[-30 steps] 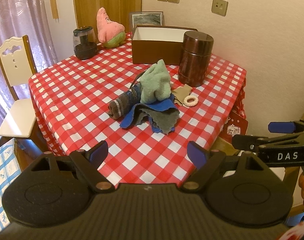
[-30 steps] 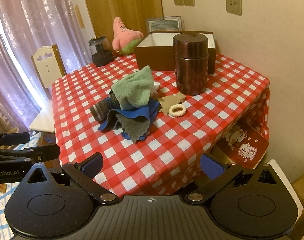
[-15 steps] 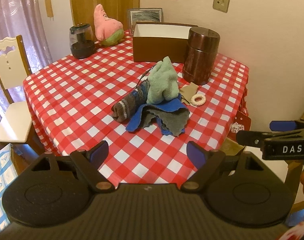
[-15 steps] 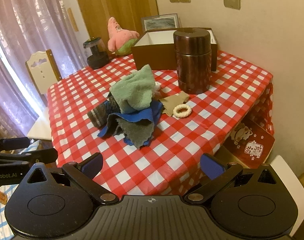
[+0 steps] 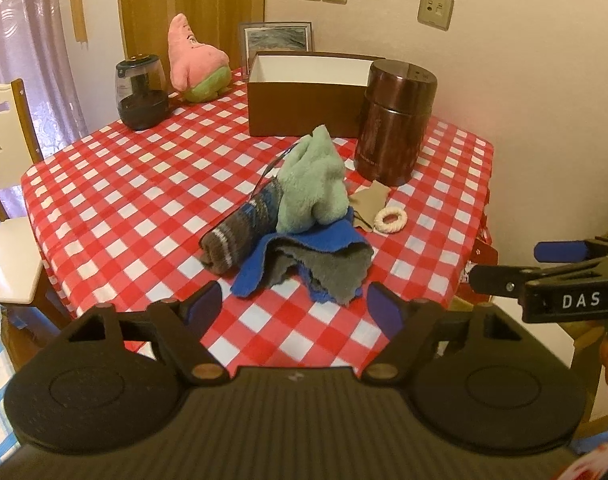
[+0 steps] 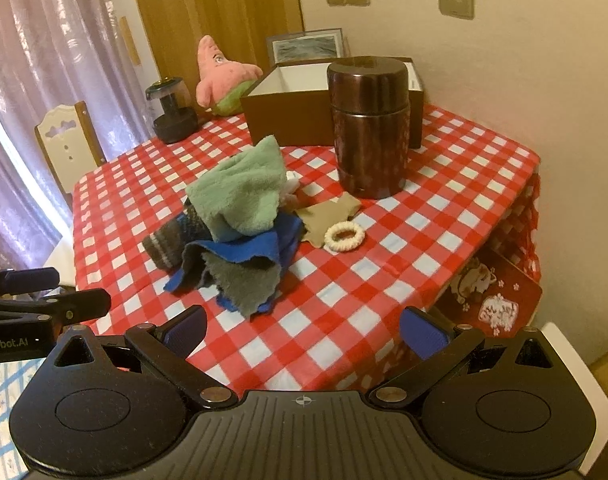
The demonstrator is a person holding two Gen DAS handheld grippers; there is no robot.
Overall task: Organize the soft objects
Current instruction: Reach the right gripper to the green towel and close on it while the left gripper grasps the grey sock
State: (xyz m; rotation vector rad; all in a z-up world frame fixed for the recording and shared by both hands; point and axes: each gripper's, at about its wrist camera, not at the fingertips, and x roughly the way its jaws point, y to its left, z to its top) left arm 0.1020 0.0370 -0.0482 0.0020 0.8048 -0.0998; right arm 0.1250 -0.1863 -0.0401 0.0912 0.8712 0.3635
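A heap of soft things lies mid-table: a green towel (image 5: 313,184) (image 6: 240,194) on top, a striped sock (image 5: 240,230) (image 6: 166,242) to its left, a blue and grey cloth (image 5: 304,258) (image 6: 240,270) at the front, a tan cloth (image 5: 367,200) (image 6: 323,216) and a cream hair tie (image 5: 390,219) (image 6: 344,236) to the right. An open brown box (image 5: 304,96) (image 6: 292,110) stands behind. My left gripper (image 5: 294,306) is open and empty just short of the heap. My right gripper (image 6: 302,330) is open and empty over the table's front edge.
A brown canister (image 5: 395,120) (image 6: 369,126) stands right of the heap. A pink starfish plush (image 5: 194,64) (image 6: 220,74) and a dark jar (image 5: 140,92) (image 6: 170,110) sit at the back left. A chair (image 5: 4,184) stands left of the red checked table (image 5: 124,184).
Both grippers have moved forward toward the table and the heap; each stays open. Nothing on the table has moved.
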